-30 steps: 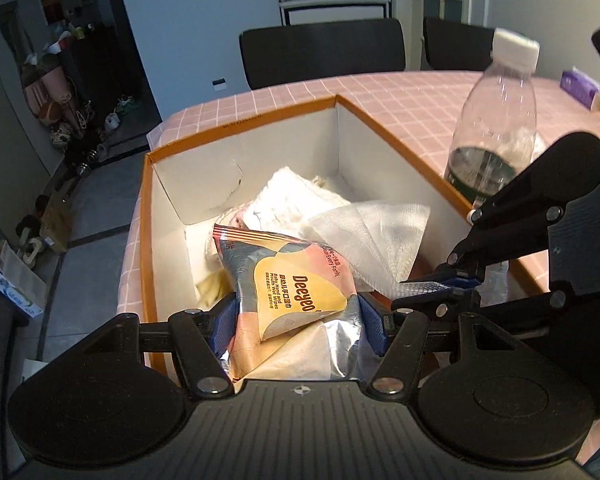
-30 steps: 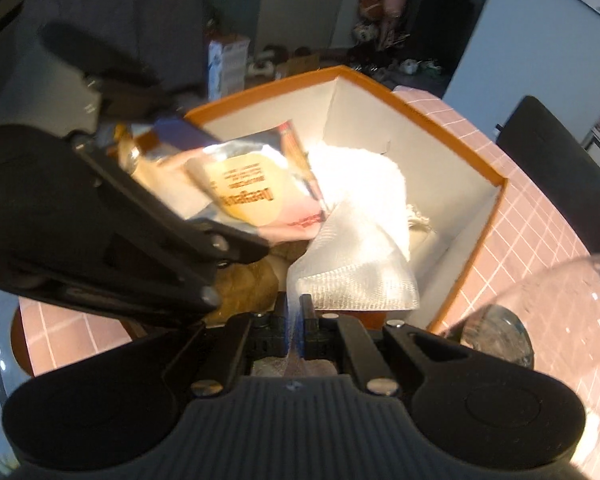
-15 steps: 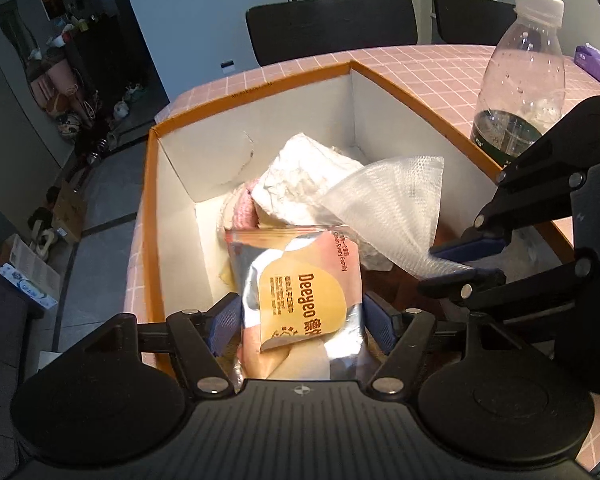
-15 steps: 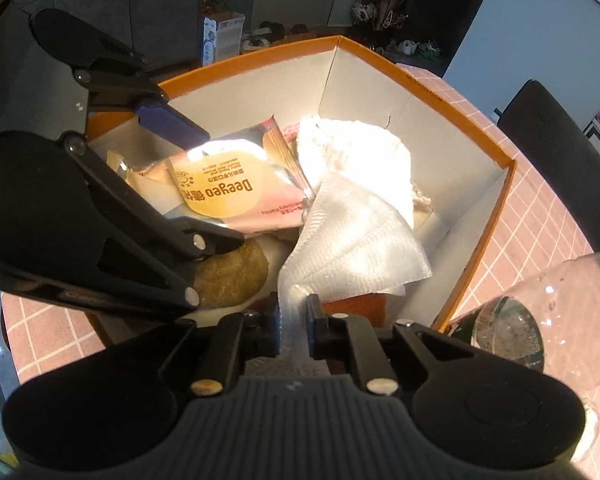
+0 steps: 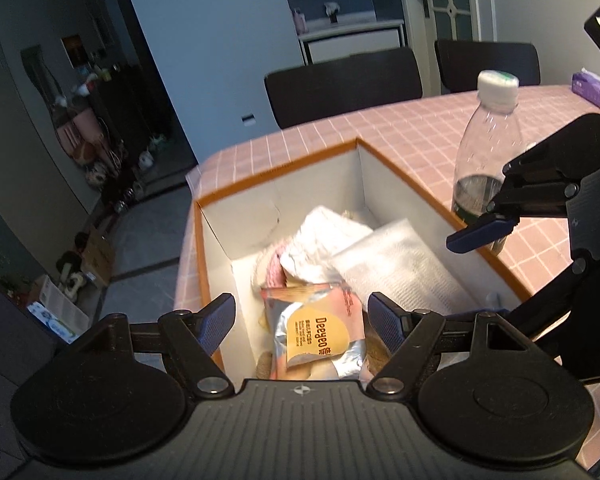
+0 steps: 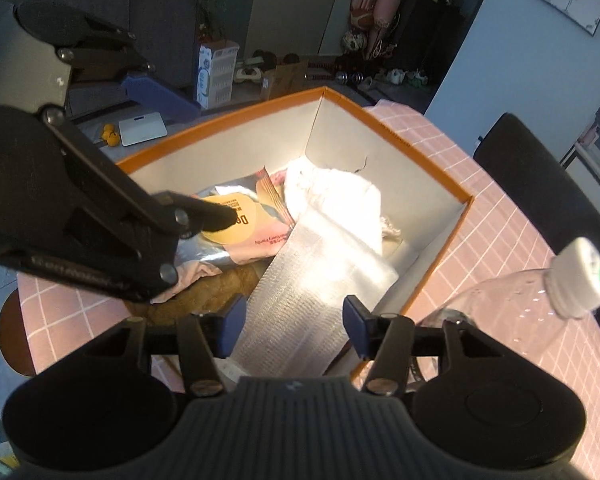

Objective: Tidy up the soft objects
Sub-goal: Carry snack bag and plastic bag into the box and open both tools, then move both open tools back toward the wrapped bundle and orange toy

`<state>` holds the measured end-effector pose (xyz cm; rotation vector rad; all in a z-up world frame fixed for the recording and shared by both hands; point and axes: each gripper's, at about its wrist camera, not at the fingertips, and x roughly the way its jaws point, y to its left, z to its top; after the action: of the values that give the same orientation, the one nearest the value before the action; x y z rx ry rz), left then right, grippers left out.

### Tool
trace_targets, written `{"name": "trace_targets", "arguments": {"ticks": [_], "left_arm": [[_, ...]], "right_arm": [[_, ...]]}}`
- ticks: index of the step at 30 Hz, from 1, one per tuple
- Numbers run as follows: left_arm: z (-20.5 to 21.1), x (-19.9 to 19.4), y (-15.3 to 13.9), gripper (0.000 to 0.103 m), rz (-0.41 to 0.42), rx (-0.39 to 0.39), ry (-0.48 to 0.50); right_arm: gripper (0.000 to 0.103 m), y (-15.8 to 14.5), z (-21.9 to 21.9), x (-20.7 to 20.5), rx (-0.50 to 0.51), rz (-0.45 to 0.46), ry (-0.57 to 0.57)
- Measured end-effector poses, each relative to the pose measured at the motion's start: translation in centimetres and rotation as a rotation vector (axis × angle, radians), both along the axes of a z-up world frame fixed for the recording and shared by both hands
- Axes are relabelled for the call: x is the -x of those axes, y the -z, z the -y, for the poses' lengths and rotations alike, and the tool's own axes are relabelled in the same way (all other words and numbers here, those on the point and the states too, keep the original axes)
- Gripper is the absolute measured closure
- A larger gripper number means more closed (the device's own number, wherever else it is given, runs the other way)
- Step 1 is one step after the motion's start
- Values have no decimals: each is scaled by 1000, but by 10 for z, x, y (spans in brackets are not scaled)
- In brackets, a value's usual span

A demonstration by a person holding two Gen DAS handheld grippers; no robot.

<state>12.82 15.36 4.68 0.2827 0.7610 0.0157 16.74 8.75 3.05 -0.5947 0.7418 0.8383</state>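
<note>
Both tongs have let go and lifted since the earlier frames: left tongs (image 5: pixel 302 322) are opening wide, the Deeyeo wipes packet (image 5: pixel 320 336) lying loose below between them; right tongs (image 6: pixel 292 326) are opening, empty, over the white mesh cloth (image 6: pixel 320 280). Both lie inside the orange-rimmed box (image 6: pixel 416 152). The cloth's near end drapes at six o'clock and may slip out; the water bottle (image 5: pixel 486 148), at two o'clock on the worktop (image 5: pixel 400 128), could be knocked.

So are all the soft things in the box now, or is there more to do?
Looks nearly done. The snack packet, white mesh cloth and crumpled white cloth all lie inside the orange-rimmed box. Both grippers' jaws are opening: left gripper and right gripper hold nothing. Only a plastic bottle stands outside.
</note>
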Motion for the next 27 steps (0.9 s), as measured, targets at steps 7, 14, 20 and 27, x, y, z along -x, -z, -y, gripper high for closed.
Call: {"name": "trace_targets", "arguments": {"ticks": [7, 14, 20, 27], "left_arm": [[5, 22, -17, 14, 86, 12, -1], [30, 57, -37, 14, 242, 85, 56], [71, 78, -35, 15, 325, 147, 168], [118, 76, -21, 15, 341, 229, 285]], "right_arm": [[38, -22, 18, 24, -65, 63, -10], [33, -38, 61, 50, -196, 113, 25], [31, -35, 111, 66, -279, 167, 109], [30, -16, 169, 74, -321, 223, 253]]}}
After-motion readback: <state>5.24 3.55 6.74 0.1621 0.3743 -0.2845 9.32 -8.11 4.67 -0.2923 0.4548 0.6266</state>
